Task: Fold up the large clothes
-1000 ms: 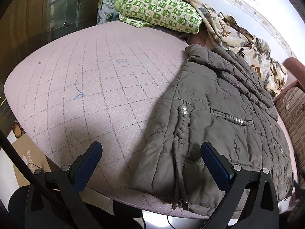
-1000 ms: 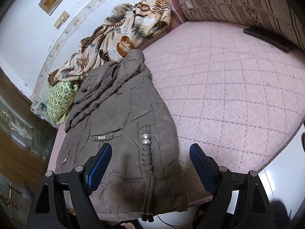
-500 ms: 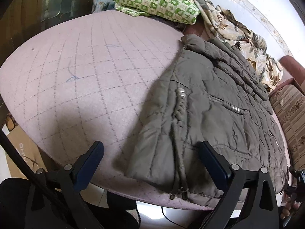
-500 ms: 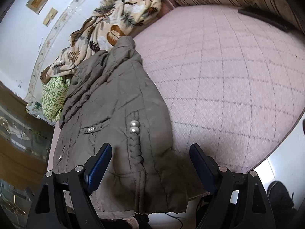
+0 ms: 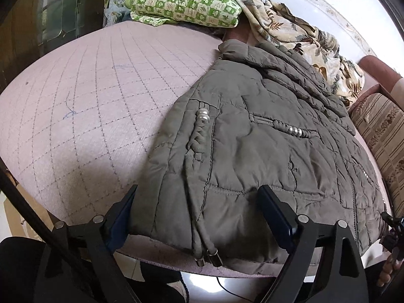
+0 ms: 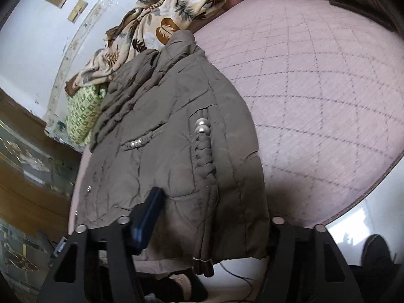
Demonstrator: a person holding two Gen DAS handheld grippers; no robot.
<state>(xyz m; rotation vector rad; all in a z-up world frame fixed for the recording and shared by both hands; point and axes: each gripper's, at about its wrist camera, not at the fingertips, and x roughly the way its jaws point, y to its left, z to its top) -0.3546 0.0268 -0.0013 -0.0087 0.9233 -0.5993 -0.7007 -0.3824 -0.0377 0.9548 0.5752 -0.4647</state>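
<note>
An olive-grey padded jacket (image 5: 265,139) lies flat on the pink quilted mattress (image 5: 88,106), its hem at the near edge with two cords hanging off. My left gripper (image 5: 199,209) straddles the hem's left corner. One finger is at the jacket's side edge, the other rests on top of the fabric, and the jaws are closing with no visible pinch. My right gripper (image 6: 212,207) straddles the other hem corner of the jacket (image 6: 176,139). Its left finger (image 6: 149,214) lies on the cloth, its right finger is hidden under the corner, and its jaws are closing.
A green checkered pillow (image 5: 186,2) and a leaf-print blanket (image 5: 290,25) lie at the far end beyond the collar. A striped cushion (image 5: 378,131) borders one side. A dark wooden cabinet (image 6: 20,156) stands beside the bed. Bare mattress (image 6: 315,88) stretches beside the jacket.
Both grippers came down and forward onto the jacket's near hem, which now sits between their fingers. The right jaws have narrowed markedly, the left slightly.
</note>
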